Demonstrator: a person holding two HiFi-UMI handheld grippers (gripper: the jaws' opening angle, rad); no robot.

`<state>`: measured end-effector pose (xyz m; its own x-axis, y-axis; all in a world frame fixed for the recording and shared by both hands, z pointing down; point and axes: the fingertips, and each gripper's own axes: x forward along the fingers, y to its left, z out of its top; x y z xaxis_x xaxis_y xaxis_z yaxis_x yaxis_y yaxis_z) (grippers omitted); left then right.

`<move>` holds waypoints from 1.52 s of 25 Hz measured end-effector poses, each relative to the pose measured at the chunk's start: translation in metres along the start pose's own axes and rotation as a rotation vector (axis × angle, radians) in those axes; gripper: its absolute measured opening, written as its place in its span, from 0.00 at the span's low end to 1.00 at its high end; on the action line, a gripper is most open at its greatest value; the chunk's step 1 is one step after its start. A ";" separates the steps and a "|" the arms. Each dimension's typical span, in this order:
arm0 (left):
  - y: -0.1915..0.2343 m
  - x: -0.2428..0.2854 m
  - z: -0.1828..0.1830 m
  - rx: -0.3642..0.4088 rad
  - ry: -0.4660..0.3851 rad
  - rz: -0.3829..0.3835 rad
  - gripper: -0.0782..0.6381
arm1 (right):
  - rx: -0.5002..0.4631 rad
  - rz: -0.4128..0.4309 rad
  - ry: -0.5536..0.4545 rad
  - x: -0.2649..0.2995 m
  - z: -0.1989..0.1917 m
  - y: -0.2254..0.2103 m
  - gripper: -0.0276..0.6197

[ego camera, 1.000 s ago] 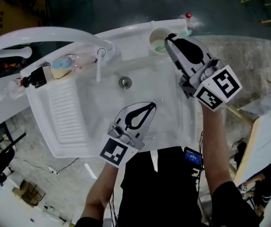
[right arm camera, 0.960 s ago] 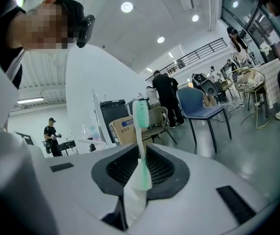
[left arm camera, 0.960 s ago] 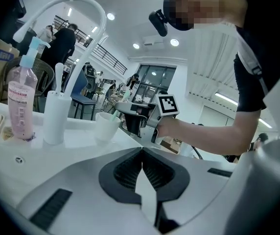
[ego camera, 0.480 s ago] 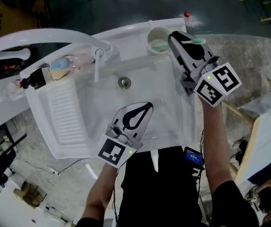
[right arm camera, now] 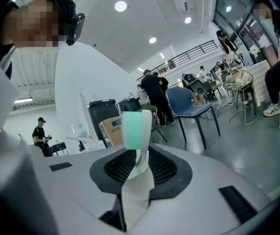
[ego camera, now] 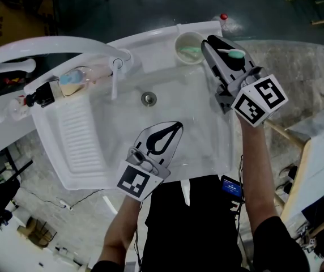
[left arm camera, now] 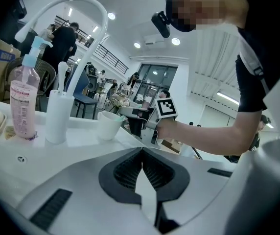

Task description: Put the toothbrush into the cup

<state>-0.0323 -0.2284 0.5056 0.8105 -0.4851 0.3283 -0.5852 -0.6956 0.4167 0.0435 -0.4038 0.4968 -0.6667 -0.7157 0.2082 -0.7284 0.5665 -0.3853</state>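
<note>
The toothbrush [right arm camera: 132, 130], white-handled with a mint-green head, stands pinched in the right gripper [ego camera: 213, 41] just beside the cup [ego camera: 178, 49]. Its jaws have just been easing apart. The left gripper [left arm camera: 142, 153] is closed and empty.

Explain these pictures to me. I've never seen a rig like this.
No robot here: a person carries two hand-held two-jaw grippers. One picture comes from a camera on the person's head, looking down on a white sink; the other two cameras ride on the grippers and look along their jaws. On the sink's ledge stand a cup and a pump bottle beside the faucet. The right gripper, next to the cup, holds a green-headed toothbrush between its jaws, which have just been easing open. The left gripper hovers over the sink, shut and empty.
</note>
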 end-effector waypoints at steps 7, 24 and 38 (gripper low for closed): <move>-0.004 -0.002 0.000 0.000 0.001 -0.002 0.12 | -0.015 -0.002 -0.001 -0.009 -0.001 0.001 0.26; -0.010 -0.009 -0.001 -0.001 -0.004 0.012 0.12 | -0.095 0.007 0.097 -0.023 -0.028 0.019 0.43; -0.042 -0.033 0.050 0.049 -0.076 0.048 0.12 | -0.127 0.014 0.157 -0.100 -0.001 0.080 0.43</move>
<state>-0.0338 -0.2098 0.4347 0.7820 -0.5565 0.2808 -0.6233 -0.6944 0.3596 0.0520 -0.2869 0.4461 -0.6863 -0.6405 0.3445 -0.7261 0.6303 -0.2748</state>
